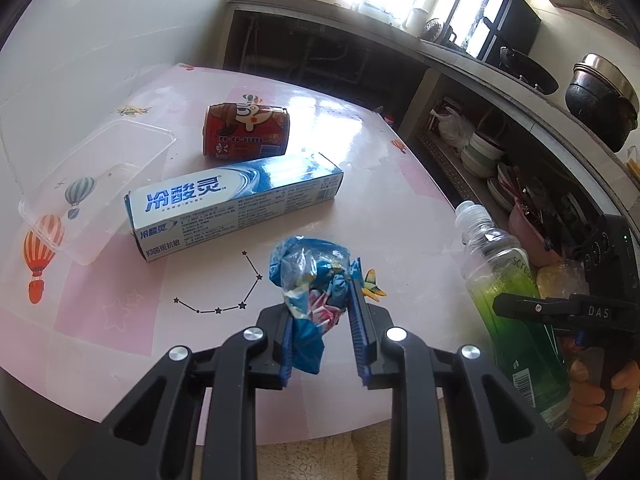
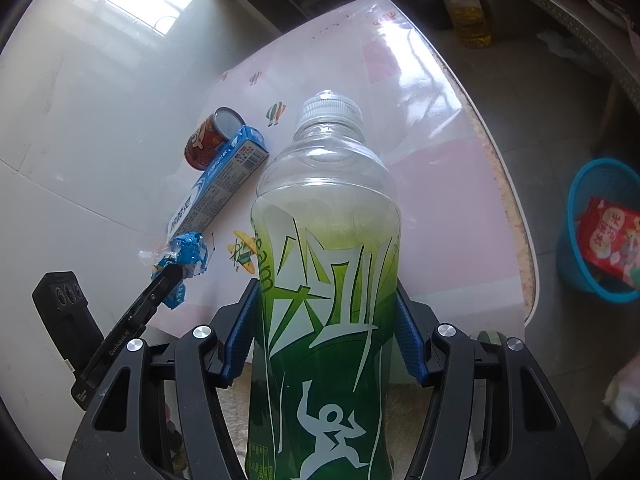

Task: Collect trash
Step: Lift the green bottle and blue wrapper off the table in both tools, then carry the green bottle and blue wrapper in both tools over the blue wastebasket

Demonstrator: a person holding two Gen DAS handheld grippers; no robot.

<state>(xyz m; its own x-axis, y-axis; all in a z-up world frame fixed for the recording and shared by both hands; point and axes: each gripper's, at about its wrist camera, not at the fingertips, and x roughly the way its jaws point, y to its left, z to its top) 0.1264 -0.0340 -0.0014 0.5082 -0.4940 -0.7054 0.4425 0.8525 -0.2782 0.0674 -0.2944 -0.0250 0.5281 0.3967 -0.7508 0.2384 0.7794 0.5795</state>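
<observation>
My left gripper [image 1: 322, 316] is shut on a crumpled blue plastic wrapper [image 1: 310, 280] and holds it just above the pink table [image 1: 120, 320]; the wrapper also shows in the right wrist view [image 2: 186, 252]. My right gripper [image 2: 324, 320] is shut on a green plastic bottle [image 2: 324, 280], held upright near the table's front edge; it also shows in the left wrist view [image 1: 504, 280]. A toothpaste box [image 1: 236, 204] and a red can [image 1: 246, 130] lie on the table beyond the wrapper. A blue waste basket [image 2: 600, 232] stands on the floor to the right, with a red packet inside.
A clear plastic container [image 1: 92, 180] sits at the table's left by the wall. Kitchen shelves with bowls and pots [image 1: 484, 152] run along the right. An oil bottle [image 2: 468, 16] stands on the floor past the table's far end.
</observation>
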